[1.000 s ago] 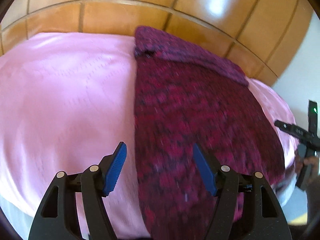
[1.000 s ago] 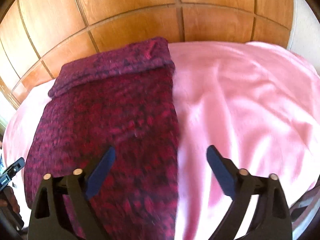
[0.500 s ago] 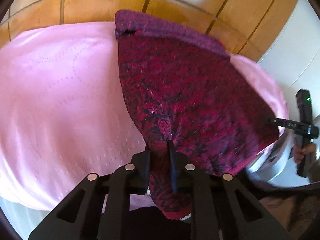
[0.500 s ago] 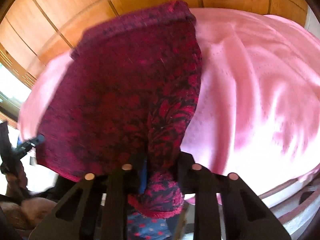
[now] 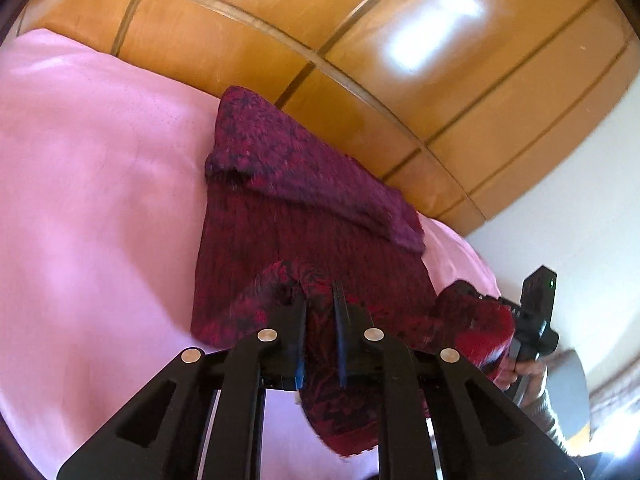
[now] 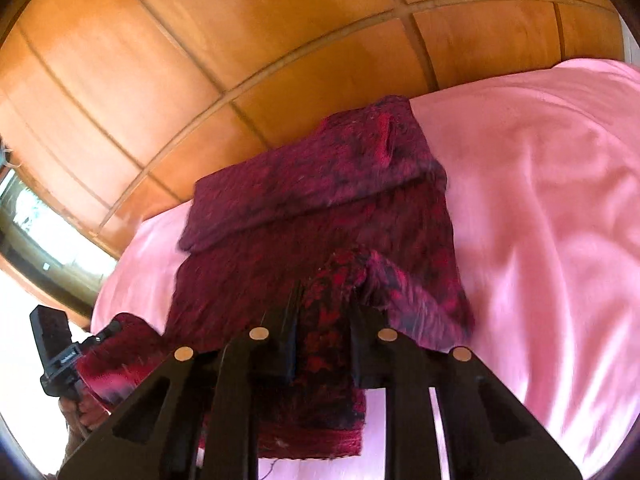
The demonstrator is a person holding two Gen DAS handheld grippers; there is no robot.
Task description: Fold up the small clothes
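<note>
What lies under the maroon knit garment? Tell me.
The maroon knit garment lies on a pink bedspread, which shows all around it. The part directly beneath is covered. The left gripper and right gripper pinch its near edge, lifted.

Left gripper (image 5: 320, 308) & right gripper (image 6: 324, 304) both clamped tight, angled downward, jaws nearly touching

A bed under a smooth pink cover (image 5: 88, 184) filled the near and middle ground. Behind it stood a glossy wooden headboard (image 5: 360, 52) of orange-brown panels split by thin grooves, with bright patches of light reflected on it. A plain white wall (image 5: 580, 208) lay at far right. A bright window (image 6: 36, 216) showed at far left.
</note>
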